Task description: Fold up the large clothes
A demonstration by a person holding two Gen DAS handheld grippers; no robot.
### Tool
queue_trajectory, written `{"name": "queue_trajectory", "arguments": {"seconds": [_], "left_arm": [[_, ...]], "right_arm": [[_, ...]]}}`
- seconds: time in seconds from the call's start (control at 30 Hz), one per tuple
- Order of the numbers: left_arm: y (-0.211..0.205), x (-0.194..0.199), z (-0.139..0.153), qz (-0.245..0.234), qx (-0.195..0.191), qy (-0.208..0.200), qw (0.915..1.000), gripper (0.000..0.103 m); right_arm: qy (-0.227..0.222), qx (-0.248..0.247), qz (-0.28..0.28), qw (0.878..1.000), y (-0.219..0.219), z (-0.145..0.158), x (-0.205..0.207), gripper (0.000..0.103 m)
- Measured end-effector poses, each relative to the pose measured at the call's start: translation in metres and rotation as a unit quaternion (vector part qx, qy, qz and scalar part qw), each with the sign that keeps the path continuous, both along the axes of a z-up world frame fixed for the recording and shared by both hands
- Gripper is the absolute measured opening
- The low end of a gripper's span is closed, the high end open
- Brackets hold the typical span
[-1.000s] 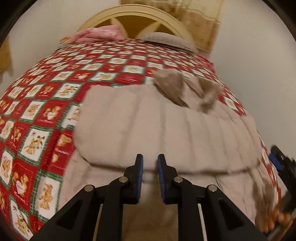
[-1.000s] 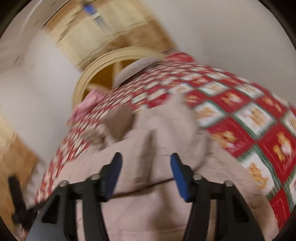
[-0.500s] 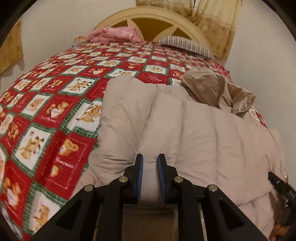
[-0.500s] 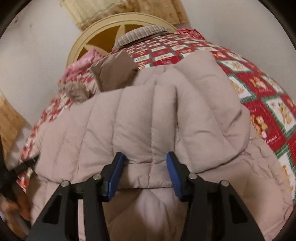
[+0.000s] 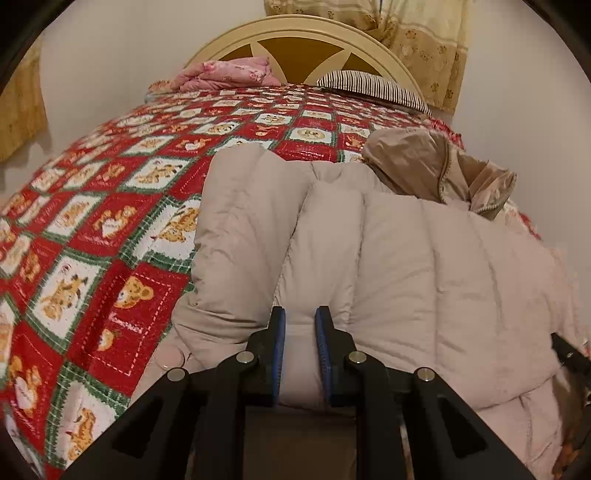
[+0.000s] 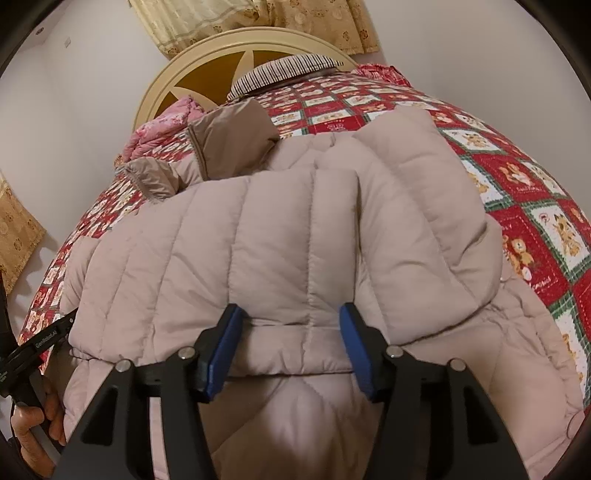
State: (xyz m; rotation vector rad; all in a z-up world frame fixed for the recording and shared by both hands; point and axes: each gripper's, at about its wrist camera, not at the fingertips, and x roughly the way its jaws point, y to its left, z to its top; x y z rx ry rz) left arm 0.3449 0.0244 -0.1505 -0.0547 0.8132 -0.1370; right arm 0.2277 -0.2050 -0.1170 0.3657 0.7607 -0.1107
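A beige quilted down jacket (image 5: pixel 388 258) is spread folded over on the red teddy-bear patchwork bedspread (image 5: pixel 92 229), its brown-lined hood (image 5: pixel 436 173) turned toward the cream arched headboard (image 5: pixel 306 33). A fold of the jacket's hem is pinched in the narrowed left gripper (image 5: pixel 298 325). The right gripper (image 6: pixel 291 332) is held wide, its blue pads (image 6: pixel 354 347) set against the jacket's folded edge. A striped pillow (image 6: pixel 284 72) and pink quilt (image 5: pixel 225 74) are seen beside the headboard.
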Motion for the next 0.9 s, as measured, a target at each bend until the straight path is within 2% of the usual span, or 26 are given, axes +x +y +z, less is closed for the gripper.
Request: {"name": "queue_trajectory", "arguments": {"seconds": [0.1, 0.23, 0.3, 0.33, 0.4, 0.43, 0.5, 0.57, 0.63, 0.73, 0.9], "left_arm": [[-0.003, 0.000, -0.001, 0.001, 0.016, -0.002, 0.9999, 0.018], [-0.002, 0.000, -0.001, 0.001, 0.012, -0.002, 0.9999, 0.018], [0.003, 0.000, -0.001, 0.001, -0.005, 0.000, 1.0000, 0.018], [0.005, 0.001, -0.001, 0.001, -0.012, 0.001, 0.9999, 0.018], [0.006, 0.001, -0.001, 0.001, -0.018, 0.001, 0.9998, 0.018], [0.005, 0.001, -0.001, 0.001, -0.018, 0.001, 0.9998, 0.018], [0.005, 0.001, -0.001, 0.001, -0.014, 0.000, 0.9999, 0.018], [0.006, 0.001, -0.001, 0.001, -0.013, 0.000, 0.9999, 0.018], [0.006, 0.001, -0.001, 0.001, -0.016, 0.000, 0.9999, 0.018], [0.008, 0.002, -0.001, 0.001, -0.022, 0.000, 0.9998, 0.018], [0.007, 0.002, -0.001, 0.001, -0.025, 0.000, 0.9997, 0.018]], "right_arm": [[0.000, -0.002, 0.000, 1.000, 0.001, 0.000, 0.000, 0.061], [0.021, -0.007, 0.001, 1.000, 0.005, 0.003, 0.003, 0.074], [0.052, -0.022, 0.001, 0.998, 0.012, 0.016, 0.006, 0.075], [0.052, -0.018, 0.007, 0.998, 0.014, 0.025, 0.007, 0.078], [0.027, 0.001, 0.017, 1.000, 0.012, 0.048, 0.008, 0.078], [0.011, 0.010, 0.020, 1.000, 0.010, 0.064, 0.013, 0.082], [-0.001, 0.024, 0.016, 1.000, 0.002, 0.089, 0.031, 0.090], [-0.003, 0.047, 0.008, 0.999, -0.009, 0.111, 0.063, 0.092], [0.022, 0.047, -0.003, 0.999, -0.017, 0.122, 0.106, 0.092], [0.055, 0.032, -0.039, 0.997, -0.026, 0.120, 0.155, 0.092], [0.122, 0.009, -0.034, 0.992, -0.024, 0.092, 0.211, 0.089]]}}
